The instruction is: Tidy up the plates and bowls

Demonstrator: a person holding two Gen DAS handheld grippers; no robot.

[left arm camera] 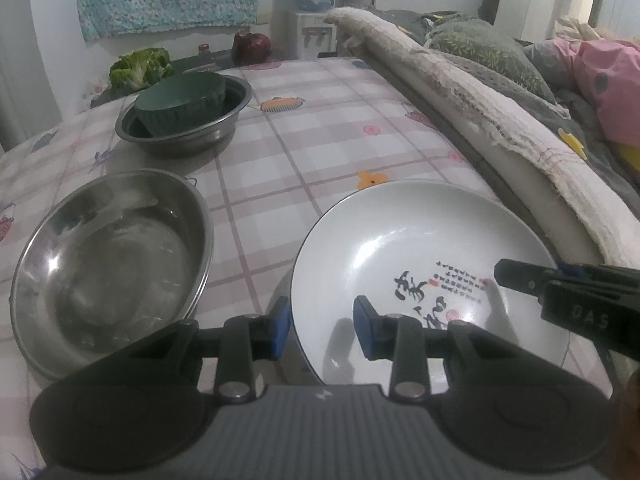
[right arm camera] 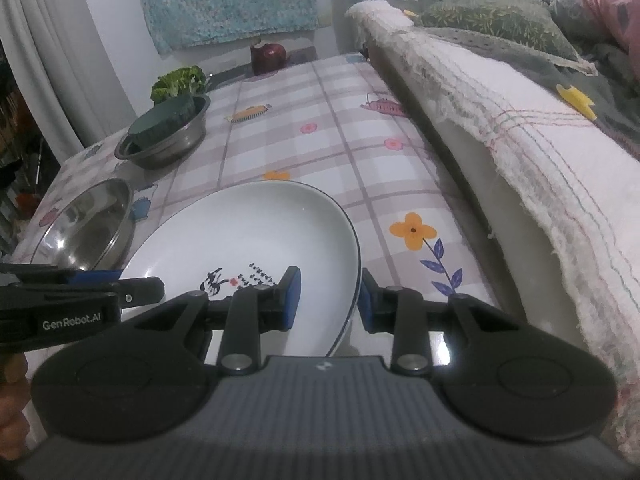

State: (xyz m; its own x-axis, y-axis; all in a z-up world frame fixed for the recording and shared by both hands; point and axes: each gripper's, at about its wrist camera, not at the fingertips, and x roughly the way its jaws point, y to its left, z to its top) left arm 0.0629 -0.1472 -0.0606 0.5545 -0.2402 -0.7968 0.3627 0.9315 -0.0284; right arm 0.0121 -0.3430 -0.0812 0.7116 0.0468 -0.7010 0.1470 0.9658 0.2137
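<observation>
On a table covered in a pink-and-white checked cloth (left arm camera: 320, 128) printed with flowers and cartoon figures, dishes wait to be sorted. In the left wrist view, at about nine o'clock, a shallow stainless steel bowl (left arm camera: 108, 264) sits shiny and round, with nothing visible inside. Farther back, near eleven o'clock, a second, deeper steel basin (left arm camera: 180, 128) holds a dark green fluted bowl (left arm camera: 180, 100) turned upside down and tilted against its wall. Behind it lie a leafy green vegetable (left arm camera: 140, 66) and a dark red round object (left arm camera: 252, 46).

At centre, the left gripper (left arm camera: 320, 330) straddles the near-left rim of a wide white ceramic plate (left arm camera: 400, 240). Its blue-padded fingers stand moderately apart, one outside the rim and one over the glossy inner face, not pinching it. The plate is smooth and thinly dark-edged and carries black calligraphy with small red seals.

In the right wrist view, the right gripper (right arm camera: 328, 300) brackets the plate's right rim at about six o'clock, fingers likewise parted on either side of the edge, and whether the pads touch it cannot be told. At three o'clock, a frayed cream woven blanket (right arm camera: 540, 152) drapes a sofa edge beside the table.
</observation>
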